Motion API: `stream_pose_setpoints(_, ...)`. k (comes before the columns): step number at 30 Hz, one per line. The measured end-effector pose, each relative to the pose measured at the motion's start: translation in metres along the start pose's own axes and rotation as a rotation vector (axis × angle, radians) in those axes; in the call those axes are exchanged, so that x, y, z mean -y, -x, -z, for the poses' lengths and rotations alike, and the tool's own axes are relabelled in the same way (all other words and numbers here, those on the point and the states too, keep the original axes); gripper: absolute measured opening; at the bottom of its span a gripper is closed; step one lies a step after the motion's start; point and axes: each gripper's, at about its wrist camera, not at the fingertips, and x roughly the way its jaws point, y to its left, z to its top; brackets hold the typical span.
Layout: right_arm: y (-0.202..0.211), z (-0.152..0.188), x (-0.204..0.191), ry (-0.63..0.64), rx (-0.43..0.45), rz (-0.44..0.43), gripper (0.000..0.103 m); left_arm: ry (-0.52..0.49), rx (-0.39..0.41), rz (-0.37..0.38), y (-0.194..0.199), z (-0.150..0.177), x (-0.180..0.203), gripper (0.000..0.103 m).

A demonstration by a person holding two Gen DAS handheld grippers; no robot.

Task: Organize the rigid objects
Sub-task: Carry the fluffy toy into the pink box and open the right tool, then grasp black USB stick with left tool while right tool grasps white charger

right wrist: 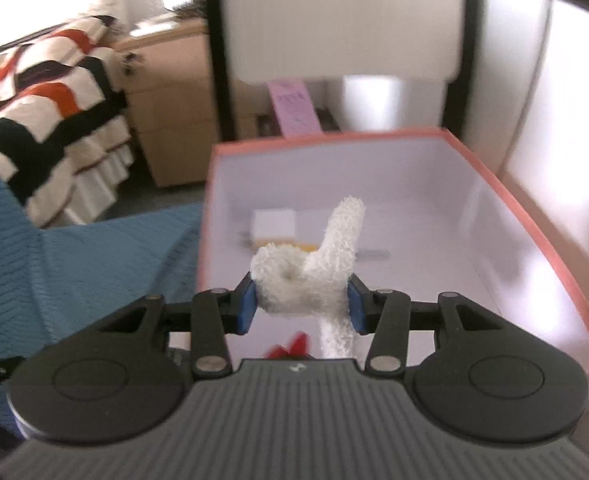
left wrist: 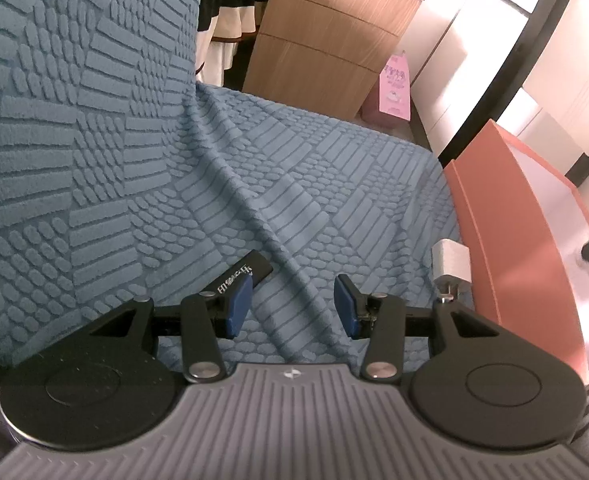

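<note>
Over the blue textured cover (left wrist: 254,168), the left gripper (left wrist: 293,306) hung with its jaws spread and nothing between the blue pads. A black flat stick-shaped device (left wrist: 246,270) lay on the cover just beyond the left pad, its white lettering too skewed to read with confidence. A small white and metal object (left wrist: 452,266) sat on the cover beside the orange wall of the box (left wrist: 506,248). Between those two things the cover ran bare and rumpled up to its far edge, where it dropped off before a wooden drawer cabinet (left wrist: 326,40). A pink bag (left wrist: 394,88) with print too small to read stood on the floor past that edge.

Seen from the right wrist, the right gripper (right wrist: 302,304) was above the open box (right wrist: 534,216), its jaws pinching a white fluffy knotted piece (right wrist: 310,276), one end pointing up and another hanging down. The box's orange rim was near on the right and farther ahead, with the pale floor mostly open. On it lay a white block (right wrist: 274,222), something yellow and a thin grey strip, all blurred. A red item (right wrist: 294,346) showed just under the gripper. A pink sheet (right wrist: 294,108) beyond the box carried marks I could not read. A striped blanket (right wrist: 46,92) lay at the left.
</note>
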Motion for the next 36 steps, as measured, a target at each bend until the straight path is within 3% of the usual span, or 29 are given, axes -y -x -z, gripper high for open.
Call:
stream_pose_setpoints(8, -0.018, 0.023, 0.018, -0.064, -0.074, 0.051, 0.048, 0.001, -0.017, -0.015, -0.004, 0.001, -0.002, 0.052)
stream_pose_setpoints(17, -0.018, 0.019, 0.023, -0.077, -0.078, 0.055, 0.052, -0.003, -0.033, -0.035, -0.010, 0.000, -0.002, 0.052)
stream_pose_setpoints(21, -0.007, 0.012, 0.017, -0.067, -0.036, 0.047, 0.068, 0.001, -0.035, -0.038, -0.011, 0.000, -0.003, 0.052)
stream_pose_setpoints(27, 0.010, 0.003, 0.004, -0.024, 0.018, 0.016, 0.069, -0.004, -0.038, -0.038, -0.012, 0.000, -0.003, 0.052)
stream_pose_setpoints(36, 0.041, 0.005, -0.031, 0.015, 0.081, -0.111, 0.069, -0.006, -0.040, -0.042, -0.013, 0.002, -0.002, 0.052)
